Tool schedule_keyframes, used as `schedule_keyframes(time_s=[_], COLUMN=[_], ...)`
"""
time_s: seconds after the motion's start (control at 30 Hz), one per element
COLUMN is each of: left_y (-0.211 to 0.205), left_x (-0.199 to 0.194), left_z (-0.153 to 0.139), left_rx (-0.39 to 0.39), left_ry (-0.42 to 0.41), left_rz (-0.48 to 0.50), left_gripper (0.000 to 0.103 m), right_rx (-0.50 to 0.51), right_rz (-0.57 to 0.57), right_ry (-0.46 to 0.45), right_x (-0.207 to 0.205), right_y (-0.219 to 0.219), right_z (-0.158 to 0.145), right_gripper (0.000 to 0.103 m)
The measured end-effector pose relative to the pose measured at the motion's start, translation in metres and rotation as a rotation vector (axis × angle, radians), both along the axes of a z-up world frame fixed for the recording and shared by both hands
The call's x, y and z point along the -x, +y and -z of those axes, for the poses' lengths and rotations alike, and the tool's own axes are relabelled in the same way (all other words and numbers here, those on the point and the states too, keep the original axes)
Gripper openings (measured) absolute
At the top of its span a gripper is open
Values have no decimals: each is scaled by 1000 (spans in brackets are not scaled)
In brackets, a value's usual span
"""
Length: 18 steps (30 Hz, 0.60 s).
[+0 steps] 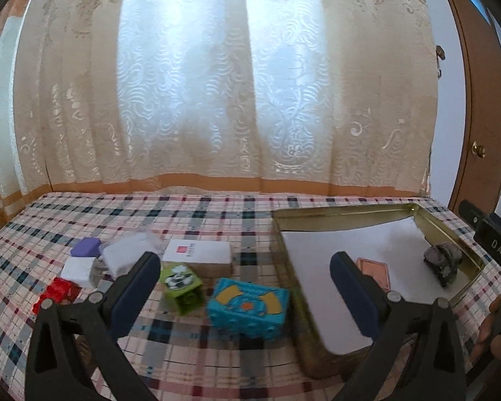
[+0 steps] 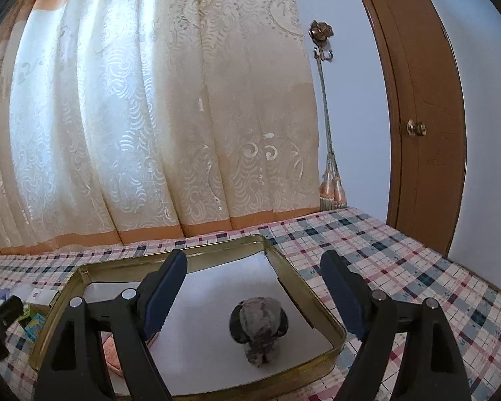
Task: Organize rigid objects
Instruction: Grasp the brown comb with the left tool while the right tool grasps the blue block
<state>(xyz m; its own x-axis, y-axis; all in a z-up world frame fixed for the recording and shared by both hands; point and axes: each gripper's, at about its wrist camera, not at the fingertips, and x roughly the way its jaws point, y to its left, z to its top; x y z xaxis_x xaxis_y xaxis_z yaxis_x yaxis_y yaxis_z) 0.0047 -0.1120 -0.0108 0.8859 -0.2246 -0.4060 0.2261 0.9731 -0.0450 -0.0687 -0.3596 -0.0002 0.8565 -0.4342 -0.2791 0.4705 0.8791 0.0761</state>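
In the left wrist view my left gripper (image 1: 244,260) is open above the plaid tablecloth, nothing between its fingers. Below it lie a blue patterned block (image 1: 247,304) and a green block (image 1: 180,284), behind them a white box with a red square (image 1: 197,254). Further left sit a purple block (image 1: 85,246), a white block (image 1: 78,267) and a red block (image 1: 55,292). A gold tin tray (image 1: 334,210) lined with white paper holds a grey camouflage toy (image 1: 442,262). My right gripper (image 2: 254,259) hangs open over the tray (image 2: 317,300), with the toy (image 2: 259,324) below it, untouched.
A pink card (image 1: 374,270) lies in the tray near its front left. A crumpled clear wrapper (image 1: 127,254) sits among the left-hand blocks. Curtains hang behind the table's far edge, and a wooden door (image 2: 427,133) stands at the right. A hand (image 1: 491,327) shows at the right edge.
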Motion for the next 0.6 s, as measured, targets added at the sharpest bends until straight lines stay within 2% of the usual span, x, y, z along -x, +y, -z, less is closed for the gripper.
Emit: schedule_keyframes(time_s=[0.13, 0.27, 0.4, 0.6], left_y=[11, 13, 17, 42], left_x=[-1, -1, 1, 2], left_z=[1, 2, 2, 5], left_rx=[21, 7, -6, 11], left_ry=[16, 22, 26, 72], left_rz=[-3, 10, 17, 24], left_gripper=[103, 103, 103, 103], right_rx=[36, 4, -36, -9], right_rz=[9, 6, -36, -126], right_ry=[1, 5, 0, 12], right_x=[3, 7, 12, 9], right_y=[10, 18, 33, 72], right_z=[-1, -1, 0, 0], right_gripper=[84, 84, 84, 84])
